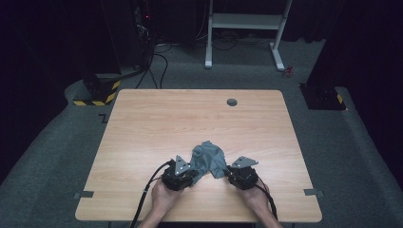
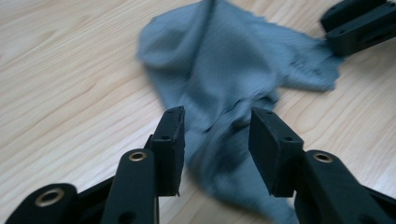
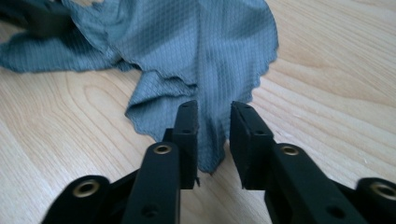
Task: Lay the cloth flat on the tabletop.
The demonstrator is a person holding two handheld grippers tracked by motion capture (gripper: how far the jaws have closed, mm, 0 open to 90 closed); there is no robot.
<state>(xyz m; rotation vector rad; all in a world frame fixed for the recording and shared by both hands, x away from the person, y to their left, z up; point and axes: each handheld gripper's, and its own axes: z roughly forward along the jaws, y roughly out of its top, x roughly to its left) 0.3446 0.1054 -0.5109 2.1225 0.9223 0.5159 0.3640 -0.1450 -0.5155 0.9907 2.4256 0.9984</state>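
Lying in a loose, rumpled heap near the person's edge of the pale wooden table [image 1: 142, 123], the grey-blue woven microfibre cloth [image 1: 208, 157] sits between the two hand-held tools, and the work in hand looks like spreading or folding it. The left gripper [image 2: 215, 135] has its fingers [image 2: 170, 144] spread, with a twisted fold of the fabric lying between them on the wood; they straddle it without squeezing. The right gripper [image 3: 214, 140] stands with a narrower gap, and a pointed corner of the fabric runs down into that gap; whether the pads actually bite the corner or merely flank it is hard to tell from this angle, though a sliver of space on each side suggests it is not yet clamped. From above, both tools sit low at the near corners of the heap, the person's hands behind them. As a judgement, the job is at its very start: both tools are placed at opposite ends, nothing is lifted, and the fabric is creased and bunched. What remains is closing on both ends, drawing them apart to flatten the sheet, and then any folding.
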